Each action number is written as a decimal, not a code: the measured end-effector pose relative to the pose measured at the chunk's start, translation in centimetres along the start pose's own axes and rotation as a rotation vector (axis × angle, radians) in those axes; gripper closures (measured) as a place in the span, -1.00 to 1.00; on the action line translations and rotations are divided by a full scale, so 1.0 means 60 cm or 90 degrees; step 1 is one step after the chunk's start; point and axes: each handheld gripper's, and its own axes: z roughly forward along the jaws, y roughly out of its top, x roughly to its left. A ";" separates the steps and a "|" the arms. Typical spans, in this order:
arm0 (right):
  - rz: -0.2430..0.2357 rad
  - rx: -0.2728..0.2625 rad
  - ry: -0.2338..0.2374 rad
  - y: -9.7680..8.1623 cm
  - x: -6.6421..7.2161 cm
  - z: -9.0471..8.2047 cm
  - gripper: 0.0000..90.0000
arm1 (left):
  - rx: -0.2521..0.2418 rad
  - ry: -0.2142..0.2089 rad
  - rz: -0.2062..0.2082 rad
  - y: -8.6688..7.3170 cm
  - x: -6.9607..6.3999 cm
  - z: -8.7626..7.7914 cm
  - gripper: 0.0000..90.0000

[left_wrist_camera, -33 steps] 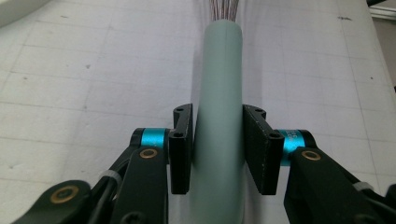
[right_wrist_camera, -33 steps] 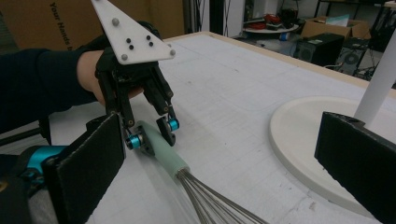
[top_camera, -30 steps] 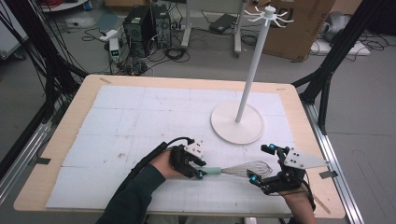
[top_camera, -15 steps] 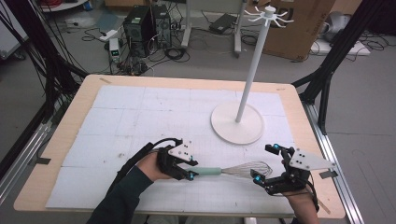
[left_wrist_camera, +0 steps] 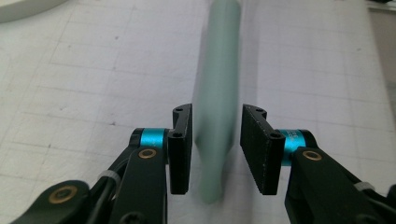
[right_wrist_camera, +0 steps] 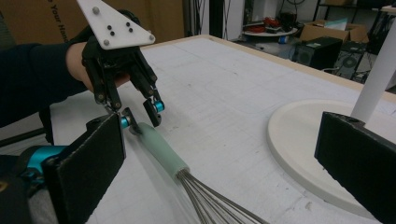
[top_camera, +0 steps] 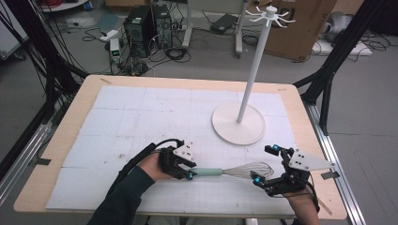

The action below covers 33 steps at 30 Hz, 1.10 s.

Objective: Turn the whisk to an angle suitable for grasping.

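Note:
A whisk lies on the white mat near the front edge, with a mint-green handle (top_camera: pixel 207 172) and a wire head (top_camera: pixel 248 169). My left gripper (top_camera: pixel 191 170) straddles the end of the handle (left_wrist_camera: pixel 217 107). Its jaws have just been closing, and the pads (left_wrist_camera: pixel 181 149) stand close on either side with a thin gap at the right pad. In the right gripper view the left gripper (right_wrist_camera: pixel 142 114) stands over the handle (right_wrist_camera: pixel 161 151). My right gripper (top_camera: pixel 265 164) is wide open around the wire head (right_wrist_camera: pixel 210 200) without touching it.
A white hook stand (top_camera: pixel 238 123) with a tall pole and round base sits right of centre on the mat, just beyond the right gripper. The wooden table edge (top_camera: pixel 187 80) borders the mat. Computers and cables lie on the floor behind.
My left gripper has slid a little to the left along the whisk handle, and its jaws have narrowed around the handle. The right gripper has stayed put.

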 end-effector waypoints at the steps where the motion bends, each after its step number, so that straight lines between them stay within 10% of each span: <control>1: 0.002 0.001 0.000 0.000 0.000 0.000 -0.98 | 0.001 0.000 0.000 0.000 0.001 0.001 0.43; 20: 0.003 -0.002 -0.002 -0.001 -0.001 0.001 -0.98 | -0.014 0.032 -0.048 -0.006 0.026 0.000 0.52; 33: 0.007 0.001 0.000 -0.002 -0.001 0.001 -0.98 | -0.044 0.023 -0.127 -0.014 0.053 -0.004 0.59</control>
